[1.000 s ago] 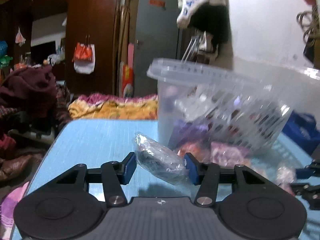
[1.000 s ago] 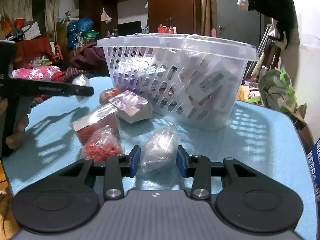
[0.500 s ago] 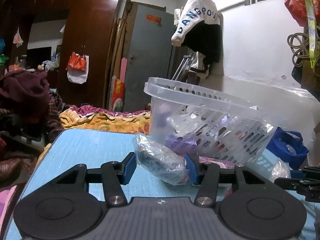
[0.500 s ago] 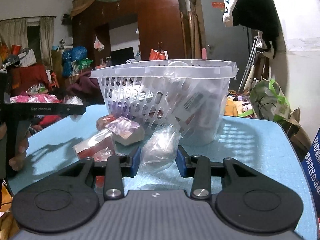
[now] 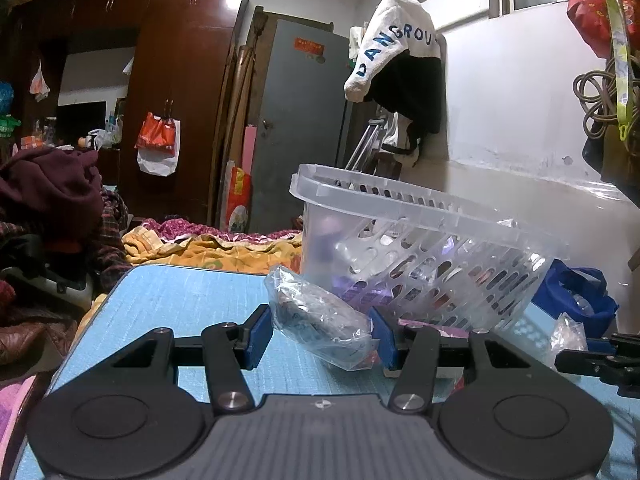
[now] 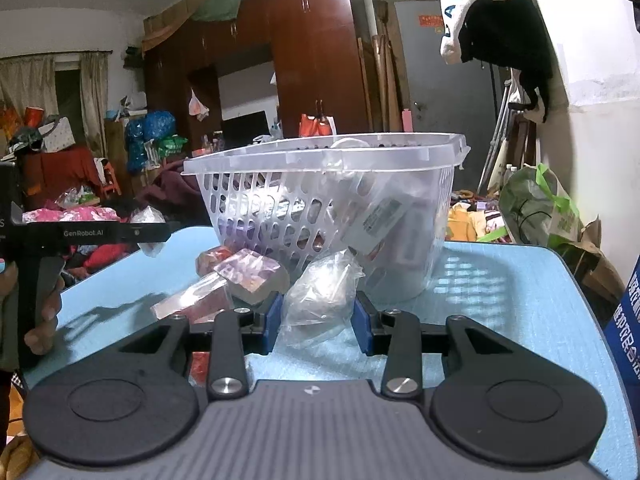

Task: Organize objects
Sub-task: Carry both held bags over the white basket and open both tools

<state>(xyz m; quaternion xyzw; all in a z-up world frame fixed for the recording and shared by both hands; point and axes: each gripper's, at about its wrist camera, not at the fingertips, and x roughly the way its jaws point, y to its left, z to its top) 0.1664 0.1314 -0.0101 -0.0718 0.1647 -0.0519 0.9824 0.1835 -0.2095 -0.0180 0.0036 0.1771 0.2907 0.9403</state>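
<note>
Left wrist view: the left gripper is clamping a clear bag with dark contents between its blue pads, above the blue table. To its right, farther off, the basket is standing on the table. Right wrist view: at the far left, a hand is holding the left gripper. Loose packets are lying left of the basket. The right gripper is grasping a clear packet near the basket.
</note>
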